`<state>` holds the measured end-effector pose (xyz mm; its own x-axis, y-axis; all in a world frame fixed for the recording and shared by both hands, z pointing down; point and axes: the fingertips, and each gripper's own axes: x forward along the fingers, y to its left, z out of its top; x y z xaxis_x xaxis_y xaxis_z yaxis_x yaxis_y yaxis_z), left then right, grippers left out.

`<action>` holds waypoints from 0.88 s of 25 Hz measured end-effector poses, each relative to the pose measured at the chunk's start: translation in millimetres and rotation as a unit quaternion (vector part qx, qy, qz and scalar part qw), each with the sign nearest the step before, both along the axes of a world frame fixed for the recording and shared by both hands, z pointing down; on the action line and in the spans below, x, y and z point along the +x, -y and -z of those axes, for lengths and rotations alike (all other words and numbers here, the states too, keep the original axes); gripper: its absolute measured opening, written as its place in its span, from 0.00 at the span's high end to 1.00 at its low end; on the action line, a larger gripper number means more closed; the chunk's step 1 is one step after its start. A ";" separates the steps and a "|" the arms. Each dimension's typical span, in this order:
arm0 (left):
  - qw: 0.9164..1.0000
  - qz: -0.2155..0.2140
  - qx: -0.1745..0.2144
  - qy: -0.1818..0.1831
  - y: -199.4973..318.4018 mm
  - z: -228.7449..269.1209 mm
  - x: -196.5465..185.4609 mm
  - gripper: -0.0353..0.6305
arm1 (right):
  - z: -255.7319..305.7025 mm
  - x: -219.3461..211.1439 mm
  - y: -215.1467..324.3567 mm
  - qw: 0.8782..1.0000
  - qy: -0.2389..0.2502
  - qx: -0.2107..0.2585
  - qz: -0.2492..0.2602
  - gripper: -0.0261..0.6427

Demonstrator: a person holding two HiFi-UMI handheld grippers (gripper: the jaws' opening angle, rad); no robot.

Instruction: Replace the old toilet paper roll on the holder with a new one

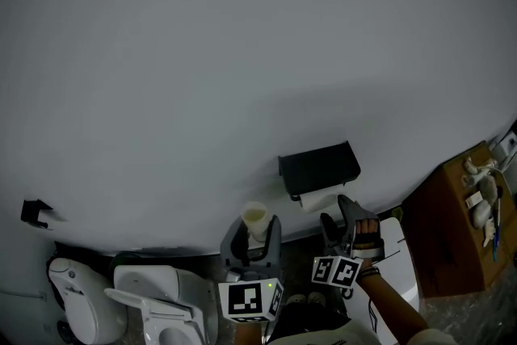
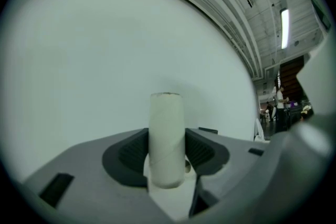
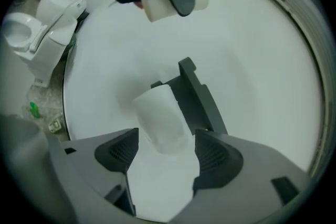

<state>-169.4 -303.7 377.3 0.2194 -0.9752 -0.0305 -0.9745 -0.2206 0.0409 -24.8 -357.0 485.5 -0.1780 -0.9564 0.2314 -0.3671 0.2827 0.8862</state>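
The left gripper's (image 2: 167,136) fingers (image 2: 128,157) are pressed onto a bare cardboard tube (image 2: 167,134), which stands upright between them. The tube is held low and to the left of the holder (image 1: 319,166), apart from it. The right gripper's (image 3: 166,136) fingers (image 3: 118,152) are spread. The white roll (image 3: 157,113) sits in the gap at their tips, lying against the dark holder on the wall. Whether either pad touches the paper cannot be told.

The step in hand looks like seating the new roll and letting it go. To do it well, the person should check that the roll hangs fully on the holder's bar, level rather than cocked at one end, before drawing away. The right fingers should stay wide and back off straight along their own line, so no pad drags the soft paper or pulls the roll off. The left gripper should keep its squeeze on the tube and stay clear.
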 end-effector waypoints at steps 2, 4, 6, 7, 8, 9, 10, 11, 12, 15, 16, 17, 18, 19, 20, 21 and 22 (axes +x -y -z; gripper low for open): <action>1.000 -0.004 0.003 -0.001 1.6 1.7 3.9 0.64 | 8.1 9.8 -3.0 0.998 0.057 -0.014 -0.013 0.47; 1.000 -0.006 0.007 -0.002 3.5 3.9 6.4 0.64 | 20.4 19.9 -5.3 0.992 0.121 -0.023 -0.027 0.47; 1.000 -0.007 0.010 -0.002 5.7 6.5 7.9 0.64 | 36.2 29.1 -7.4 0.981 0.188 -0.025 -0.035 0.47; 1.000 -0.006 0.011 -0.003 6.7 7.9 8.4 0.64 | 43.4 33.3 -8.3 0.974 0.224 -0.026 -0.035 0.47; 1.000 -0.005 0.013 -0.003 7.5 9.3 8.9 0.64 | 50.0 37.2 -9.2 0.964 0.263 -0.028 -0.033 0.47; 1.000 -0.004 0.014 -0.004 8.2 10.5 9.6 0.64 | 56.4 40.6 -9.9 0.952 0.303 -0.032 -0.029 0.47; 1.000 -0.003 0.015 -0.004 8.8 11.6 10.4 0.64 | 62.8 43.7 -10.6 0.939 0.342 -0.036 -0.023 0.47; 1.000 -0.002 0.016 -0.003 9.3 12.9 11.2 0.64 | 69.1 46.5 -11.1 0.926 0.376 -0.039 -0.018 0.47; 1.000 -0.001 0.018 -0.003 9.7 14.4 11.8 0.64 | 74.7 49.4 -11.5 0.915 0.402 -0.043 -0.014 0.47; 1.000 0.003 0.022 -0.004 10.7 18.9 12.4 0.64 | 85.2 64.6 -11.3 0.892 0.449 -0.041 -0.027 0.51; 1.000 0.005 0.023 -0.004 10.8 20.1 12.8 0.64 | 87.5 73.2 -11.4 0.884 0.464 -0.035 -0.041 0.61; 1.000 0.006 0.024 -0.004 10.8 21.2 13.2 0.64 | 89.9 82.2 -12.1 0.875 0.480 -0.029 -0.054 0.71; 1.000 0.008 0.025 -0.004 10.6 22.5 13.8 0.64 | 92.9 90.1 -13.0 0.865 0.497 -0.024 -0.063 0.80; 1.000 0.009 0.025 -0.003 10.4 23.7 14.2 0.64 | 96.5 96.2 -13.9 0.855 0.513 -0.019 -0.067 0.85; 1.000 0.009 0.026 -0.002 10.5 24.8 14.6 0.64 | 100.0 100.5 -14.5 0.847 0.527 -0.017 -0.067 0.88; 1.000 0.010 0.026 -0.001 11.0 25.6 14.9 0.64 | 102.9 103.4 -14.8 0.841 0.536 -0.015 -0.065 0.90; 1.000 0.012 0.026 0.001 11.6 26.3 15.4 0.64 | 105.0 105.3 -14.9 0.838 0.542 -0.014 -0.062 0.91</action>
<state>-154.0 -315.3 351.1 0.1969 -0.9770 -0.0815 -0.9794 -0.1998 0.0287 80.5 -342.1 380.5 -0.1972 -0.9801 0.0214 -0.9803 0.1973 0.0059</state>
